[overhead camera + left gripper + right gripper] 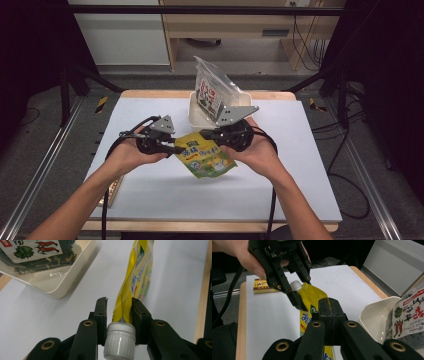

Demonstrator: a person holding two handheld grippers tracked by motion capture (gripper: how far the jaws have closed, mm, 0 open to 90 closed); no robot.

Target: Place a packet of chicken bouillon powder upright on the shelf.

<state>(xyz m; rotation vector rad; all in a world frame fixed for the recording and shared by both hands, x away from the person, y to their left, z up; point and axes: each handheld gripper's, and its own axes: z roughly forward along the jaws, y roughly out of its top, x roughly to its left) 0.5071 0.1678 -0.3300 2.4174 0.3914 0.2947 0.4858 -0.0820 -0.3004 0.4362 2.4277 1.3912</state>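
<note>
A yellow spout pouch [205,155] with a white screw cap [120,340] hangs just above the white table mat, held between both hands. My left gripper [179,150] grips it at the cap end, one jaw on each side of the cap and the pouch's neck [123,310]. My right gripper [205,134] is shut on the pouch's far edge, its jaws pressed together over the yellow film [310,296]. In the right gripper view the left gripper [300,291] faces me across the pouch.
A cream plastic tray [197,117] at the back of the mat holds an upright clear snack bag [212,90] with a red-and-white label. A small yellow and red box [263,286] lies at the mat's left edge. Dark frames stand on both sides.
</note>
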